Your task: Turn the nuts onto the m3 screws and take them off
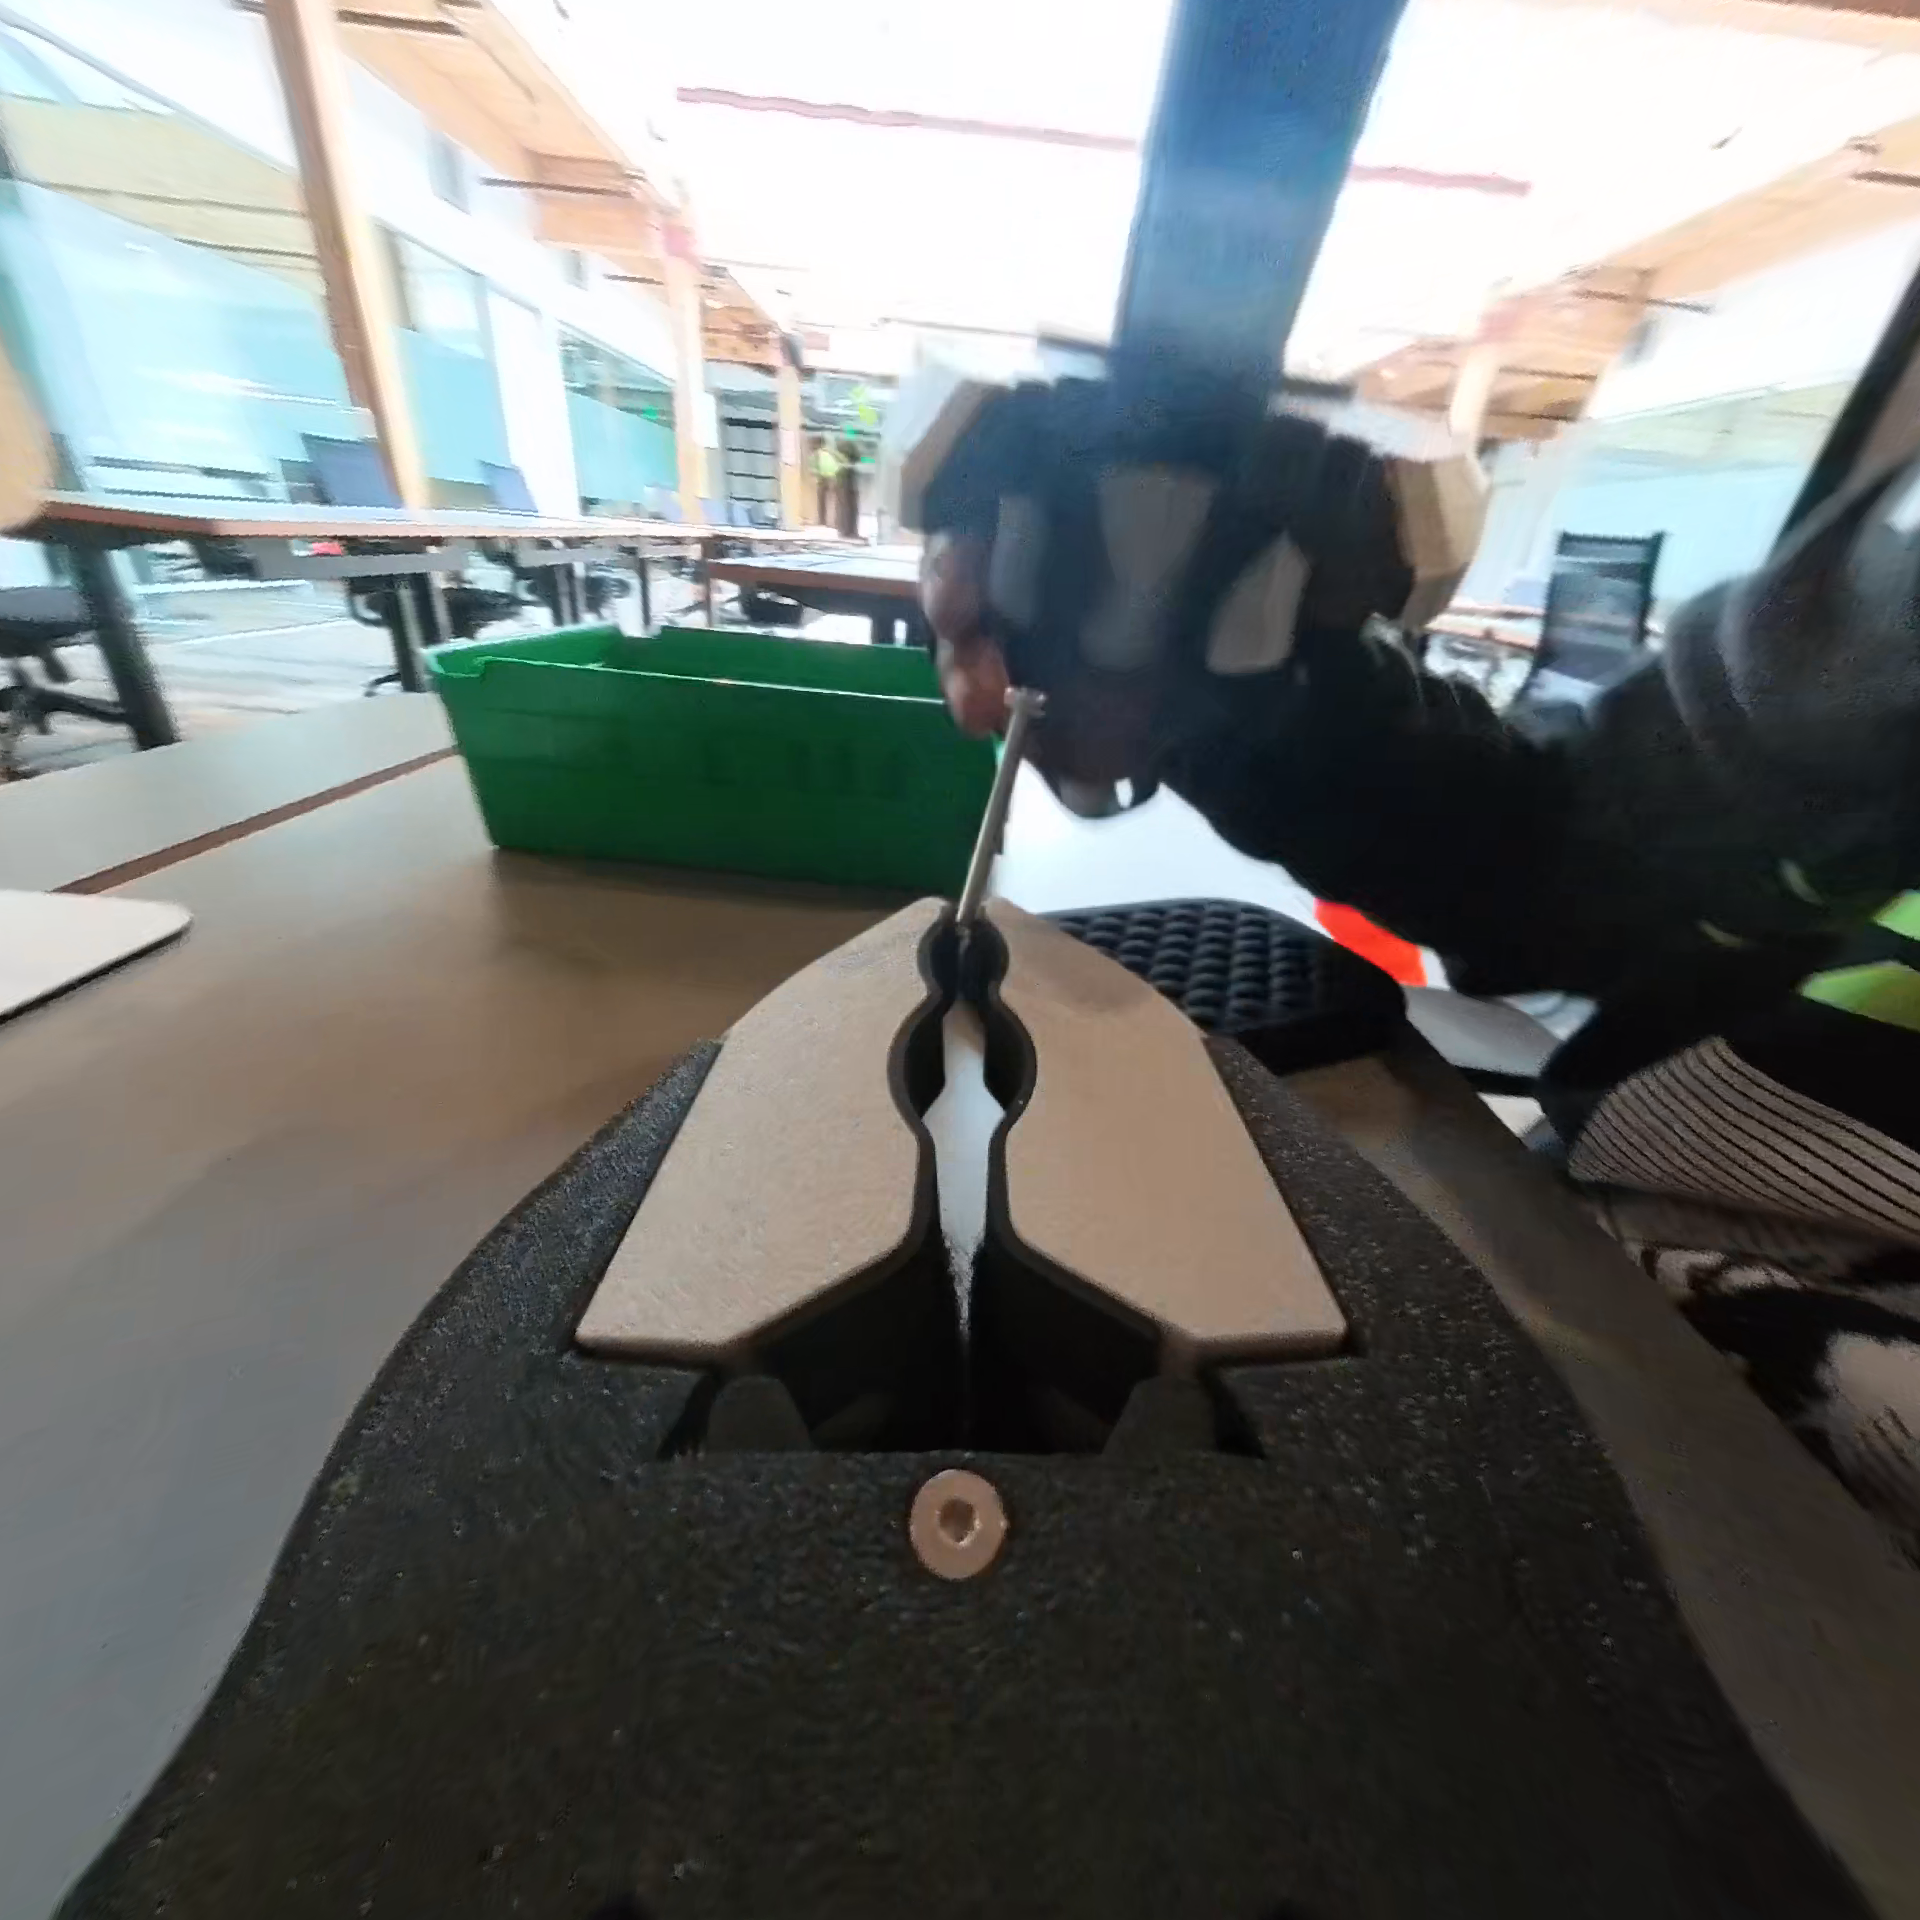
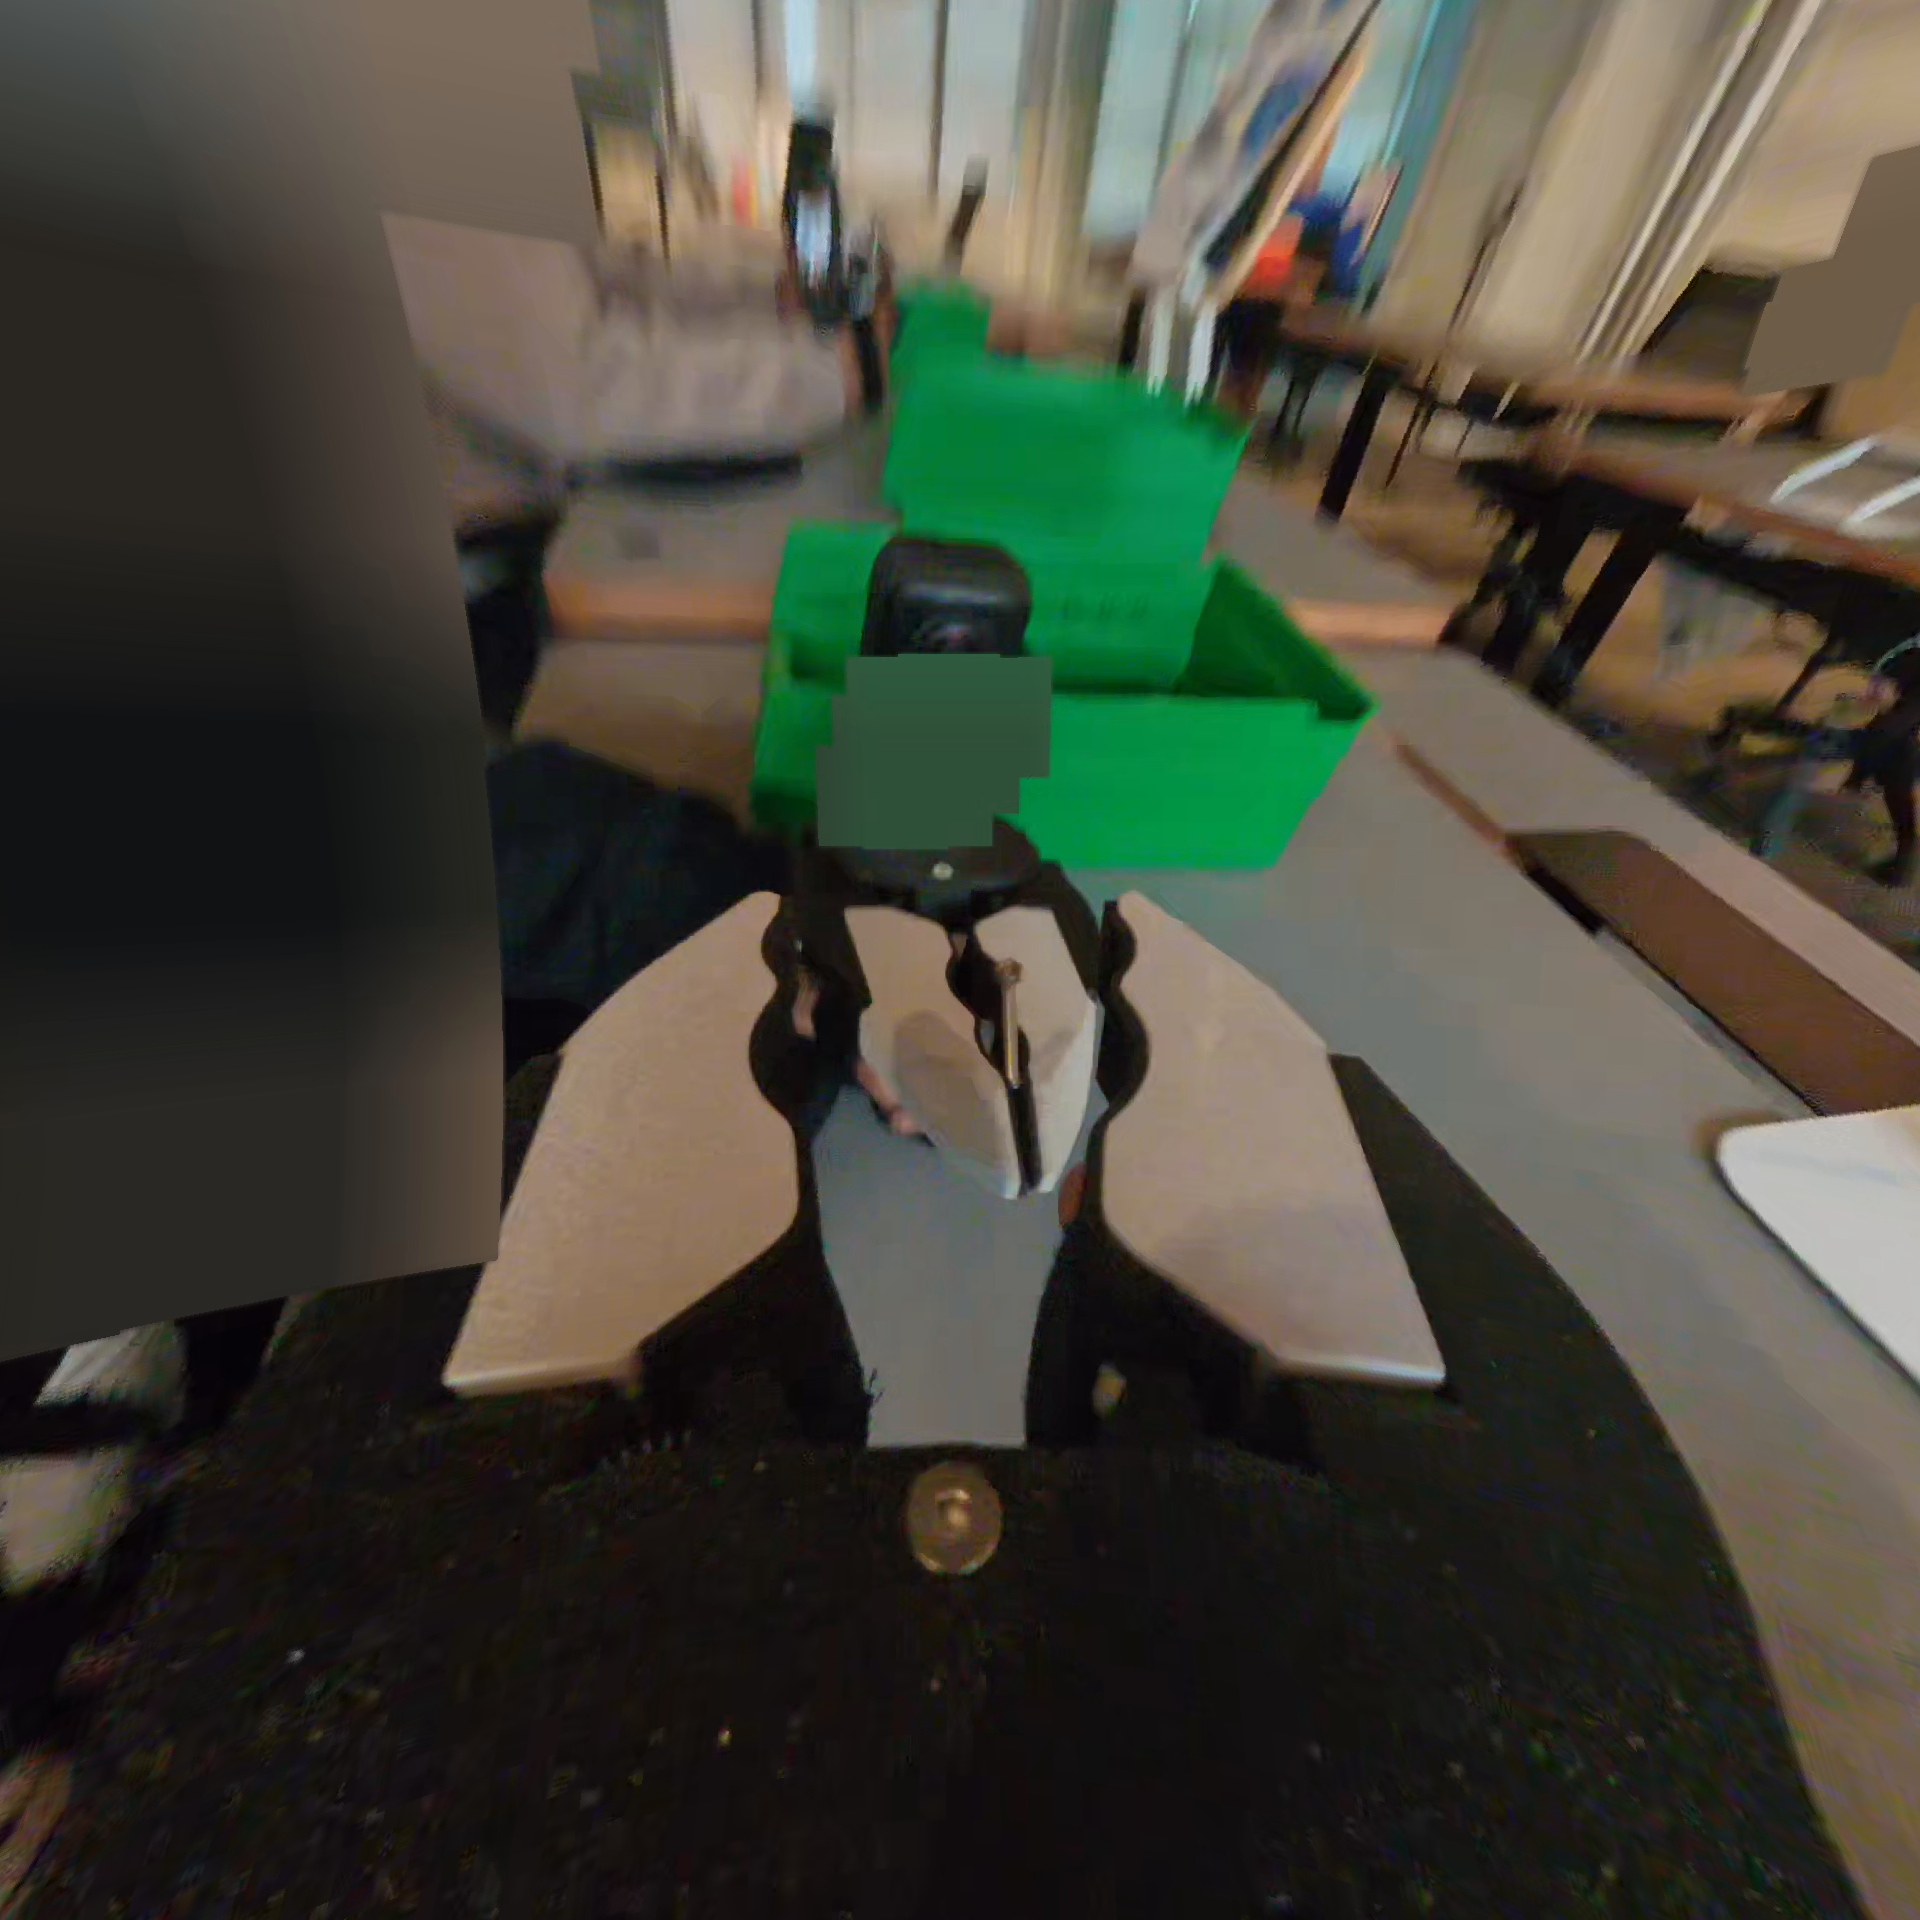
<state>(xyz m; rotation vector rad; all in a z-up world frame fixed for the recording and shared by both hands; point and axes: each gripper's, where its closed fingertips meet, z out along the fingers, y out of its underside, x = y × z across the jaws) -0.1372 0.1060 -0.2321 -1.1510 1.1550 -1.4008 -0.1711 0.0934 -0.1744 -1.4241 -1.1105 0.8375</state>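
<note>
1. Left wrist view: the left gripper has its two tan fingers pressed together at the tips, pinching the lower end of a thin silver screw.
2. The screw stands up out of the fingertips, tilted slightly to the right, with its head at the top.
3. A nut cannot be made out on the screw; the picture is too blurred there.
4. The right gripper hangs just above and to the right of the screw head, held by a black-gloved hand. Its state cannot be judged from this view.
5. A green bin stands on the brown table behind the screw. A black perforated mat lies to the right, and a white pad corner sits at the left edge.
6. Right wrist view: the right gripper has its fingers spread wide apart, nothing between the pads.
7. Beyond the spread tips, the left gripper faces the camera, closed on the screw, which points upward with its head uppermost.
8. The green bin stands behind the left gripper on the grey-looking table. The white pad lies at the right edge.
</note>
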